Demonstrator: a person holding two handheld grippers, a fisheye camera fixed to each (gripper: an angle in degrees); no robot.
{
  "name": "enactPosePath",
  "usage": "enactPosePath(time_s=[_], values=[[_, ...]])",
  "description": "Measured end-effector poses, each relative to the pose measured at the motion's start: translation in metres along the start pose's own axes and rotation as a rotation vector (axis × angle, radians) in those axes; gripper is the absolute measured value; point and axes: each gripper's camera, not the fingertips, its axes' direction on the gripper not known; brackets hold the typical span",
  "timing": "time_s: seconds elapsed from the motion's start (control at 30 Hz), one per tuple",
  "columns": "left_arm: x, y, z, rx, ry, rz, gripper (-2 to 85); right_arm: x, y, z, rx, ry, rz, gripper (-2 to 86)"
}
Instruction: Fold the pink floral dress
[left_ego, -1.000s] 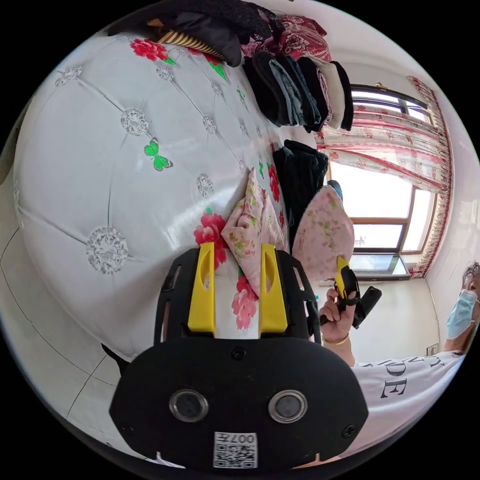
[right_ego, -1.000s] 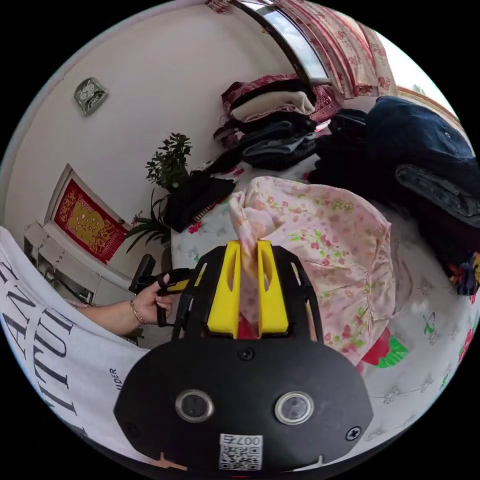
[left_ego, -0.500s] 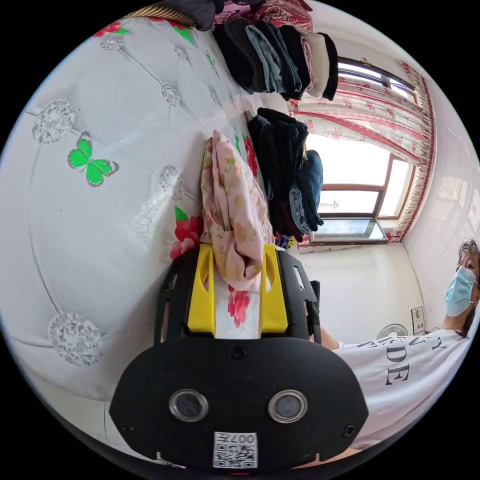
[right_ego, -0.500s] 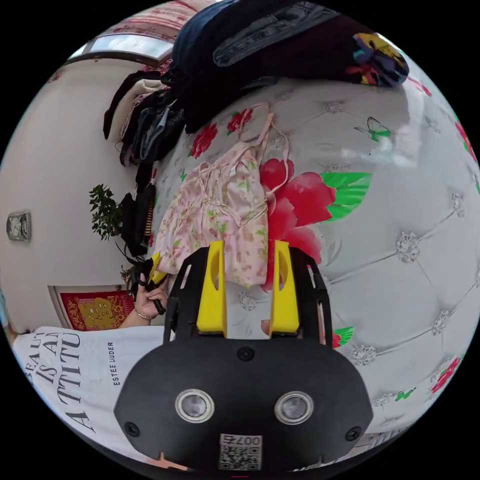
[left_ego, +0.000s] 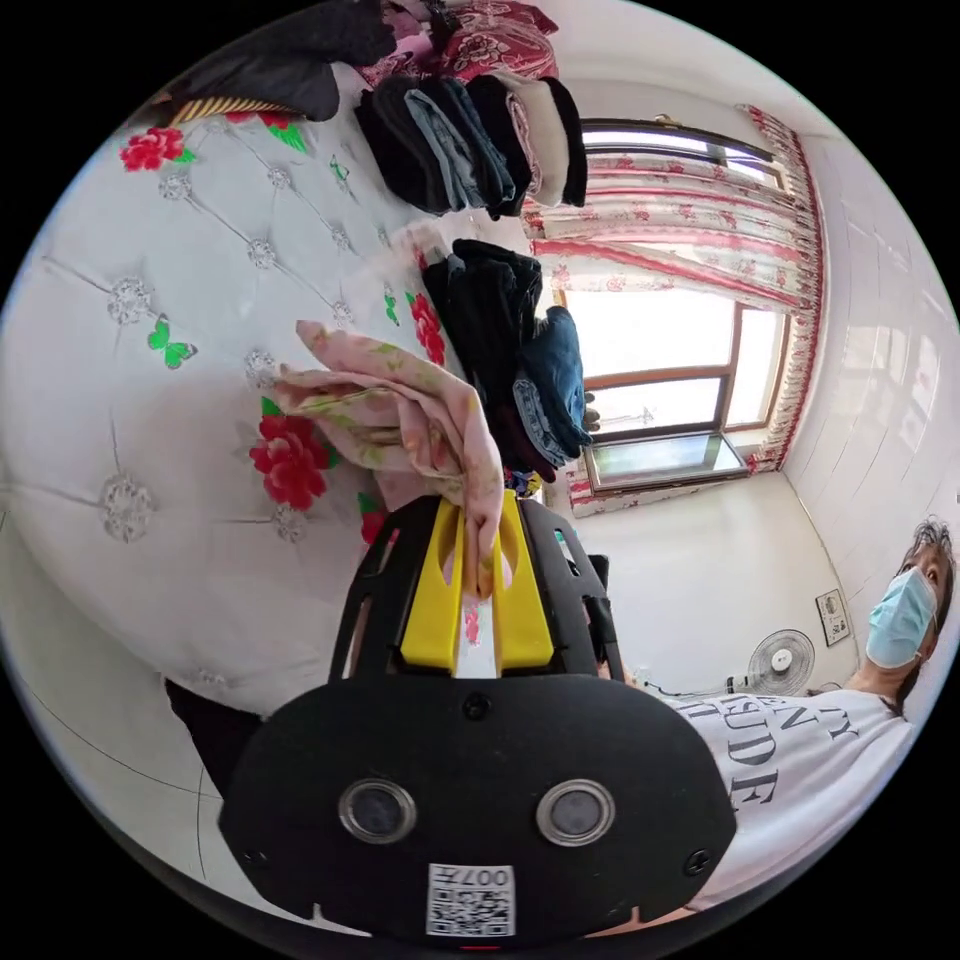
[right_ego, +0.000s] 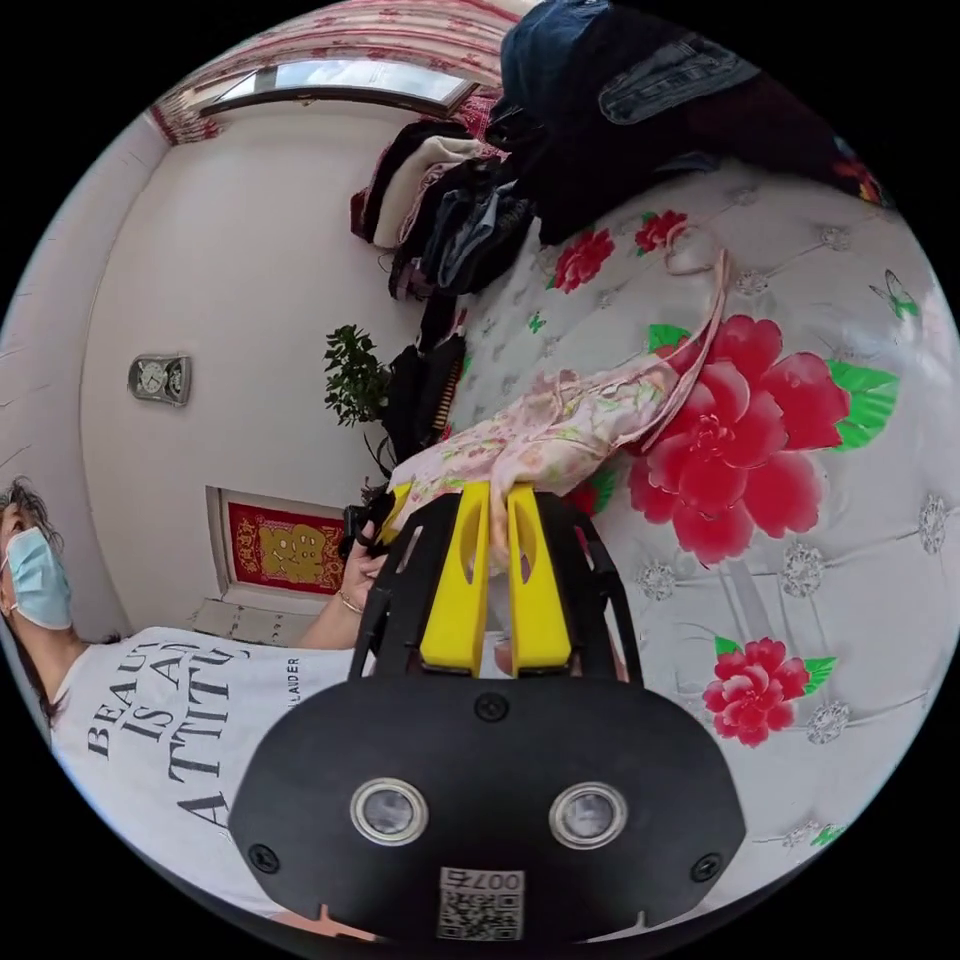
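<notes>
I'm seeing the left gripper (left_ego: 478, 560) at centre frame in the left gripper view, its yellow fingers (left_ego: 433, 590) clenching on an edge of the pink floral dress (left_ego: 400, 415). The dress is bunching up and running toward the upper left of the frame over the bed (left_ego: 150, 420), a white tufted cover with red flowers.

In the right gripper view the right gripper (right_ego: 497, 560) is sitting centre frame, fingers (right_ego: 455, 590) also pinching dress fabric (right_ego: 560, 435). The dress is stretching from the fingers toward the upper right, a thin strap (right_ego: 700, 310) trailing across a big red flower. Just left of centre, the left gripper (right_ego: 385, 510) is showing in the person's hand (right_ego: 362, 570).

Stacks of dark folded clothes (left_ego: 480, 130) are lying at the top of the left gripper view, well apart from the dress. A window (left_ego: 670, 390) is showing at centre right there.
</notes>
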Motion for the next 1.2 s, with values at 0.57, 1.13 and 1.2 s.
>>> enactPosePath(time_s=[0.57,1.13,1.2], values=[[0.096,-0.091,-0.249,0.592,0.084,0.380,3.5,-0.328,-0.193,0.170,-0.065,-0.123,-0.607,0.9],[-0.112,-0.068,-0.093,0.108,-0.427,-0.092,7.7,-0.033,-0.120,0.226,-0.299,0.493,-0.081,6.7],[-0.098,-0.072,-0.053,-0.015,-0.504,0.014,7.5,-0.003,-0.092,0.172,-0.221,0.556,0.020,7.0]])
